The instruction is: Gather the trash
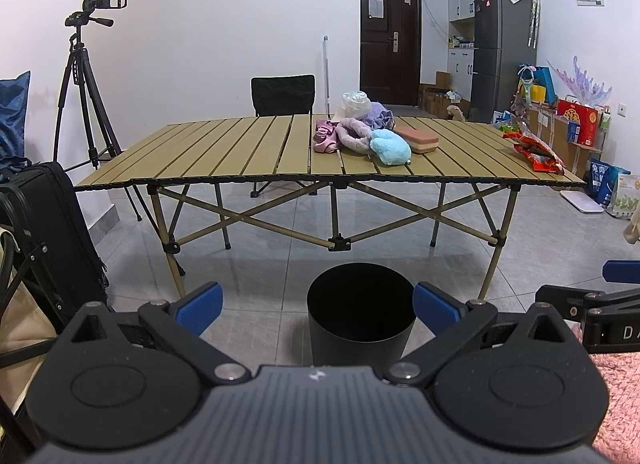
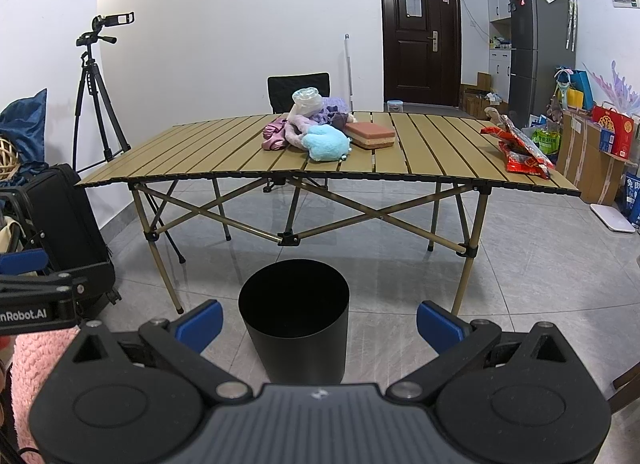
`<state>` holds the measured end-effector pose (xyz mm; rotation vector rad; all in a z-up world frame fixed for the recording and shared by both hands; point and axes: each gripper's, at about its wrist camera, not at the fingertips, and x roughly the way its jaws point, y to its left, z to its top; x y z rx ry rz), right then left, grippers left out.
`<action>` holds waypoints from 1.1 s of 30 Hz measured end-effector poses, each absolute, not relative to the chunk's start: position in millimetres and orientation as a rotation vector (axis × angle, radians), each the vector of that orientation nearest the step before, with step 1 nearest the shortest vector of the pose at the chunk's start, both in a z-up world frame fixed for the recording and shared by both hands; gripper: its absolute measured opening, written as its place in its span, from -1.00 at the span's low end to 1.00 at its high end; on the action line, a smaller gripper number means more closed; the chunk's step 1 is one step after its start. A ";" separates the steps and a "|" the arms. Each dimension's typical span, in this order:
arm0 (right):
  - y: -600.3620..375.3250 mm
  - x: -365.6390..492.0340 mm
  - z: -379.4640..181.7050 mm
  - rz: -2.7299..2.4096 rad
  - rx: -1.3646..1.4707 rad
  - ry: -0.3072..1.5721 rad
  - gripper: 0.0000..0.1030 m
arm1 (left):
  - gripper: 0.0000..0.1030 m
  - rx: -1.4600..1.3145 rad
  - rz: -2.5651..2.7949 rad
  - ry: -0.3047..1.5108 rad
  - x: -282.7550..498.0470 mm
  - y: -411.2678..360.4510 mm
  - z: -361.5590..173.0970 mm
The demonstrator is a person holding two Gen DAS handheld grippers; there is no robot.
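I hold my left tool (image 1: 316,308) low, near the floor, and its blue fingers (image 1: 202,306) are spread wide with nothing between them. My right tool (image 2: 318,322) is low too, and it is wide and bare as well. Each tool shows at the side of the other one's view, so they are side by side.

A black bin (image 1: 360,310) stands on the grey floor just in front of both tools. It is upright and dark inside, and I cannot tell if anything is in it.

Past the bin is the surface (image 2: 208,156), with tan slats and crossed legs. The trash sits on its far right edge: a red snack bag (image 2: 520,154), crumpled and open. It is well apart from the bin.

Near the middle of the surface is a heap of soft things: a blue plush (image 1: 390,146), a pink fuzzy band (image 1: 352,136), a shiny pink bag (image 1: 324,136) and a purple cloth (image 1: 380,112). A brick-like block (image 2: 370,135) lies just beside the plush.

A black chair (image 1: 282,94) stands behind the surface.
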<state>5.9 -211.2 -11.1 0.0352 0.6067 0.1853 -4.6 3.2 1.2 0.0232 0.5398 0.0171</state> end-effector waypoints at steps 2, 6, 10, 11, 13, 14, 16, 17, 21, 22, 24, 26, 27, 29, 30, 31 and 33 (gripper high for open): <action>-211.3 5.8 -11.1 0.185 0.035 0.606 1.00 | 1.00 0.023 0.017 0.539 -4.7 3.4 1.4; -211.4 5.8 -11.6 0.184 0.036 0.606 1.00 | 1.00 0.024 0.017 0.539 -4.7 3.5 1.6; -211.6 5.9 -11.8 0.184 0.035 0.606 1.00 | 1.00 0.023 0.017 0.538 -4.7 3.5 1.6; -211.6 5.8 -11.8 0.184 0.035 0.606 1.00 | 1.00 0.022 0.018 0.537 -4.6 4.1 2.3; -211.6 5.6 -11.9 0.184 0.035 0.606 1.00 | 1.00 0.021 0.019 0.537 -4.2 5.2 3.3; -211.6 5.5 -12.0 0.184 0.035 0.606 1.00 | 1.00 0.022 0.018 0.537 -4.5 4.8 2.9; -211.6 5.2 -12.0 0.184 0.035 0.606 1.00 | 1.00 0.022 0.018 0.536 -4.3 5.1 3.2; -211.5 5.0 -12.0 0.185 0.035 0.606 1.00 | 1.00 0.022 0.018 0.536 -4.5 4.9 2.9; -211.7 4.6 -12.2 0.184 0.035 0.606 1.00 | 1.00 0.021 0.019 0.535 -3.9 5.8 4.7; -211.7 4.6 -12.2 0.184 0.035 0.606 1.00 | 1.00 0.020 0.019 0.534 -3.4 6.4 5.3; -211.6 4.4 -12.3 0.184 0.035 0.606 1.00 | 1.00 0.020 0.019 0.534 -3.6 6.6 5.5; -211.6 4.1 -12.2 0.184 0.035 0.605 1.00 | 1.00 0.020 0.019 0.534 -3.8 6.5 5.4; -211.6 4.0 -12.2 0.184 0.035 0.605 1.00 | 1.00 0.021 0.019 0.534 -3.9 6.5 5.4; -211.7 3.8 -12.3 0.184 0.034 0.606 1.00 | 1.00 0.020 0.019 0.533 -3.6 6.8 5.8; -211.8 3.6 -12.2 0.184 0.035 0.606 1.00 | 1.00 0.020 0.019 0.533 -3.5 6.8 5.8; -211.7 3.4 -12.2 0.184 0.035 0.605 1.00 | 1.00 0.021 0.019 0.533 -4.0 6.5 5.3; -211.8 3.4 -12.2 0.184 0.035 0.605 1.00 | 1.00 0.020 0.020 0.532 -2.5 7.8 7.1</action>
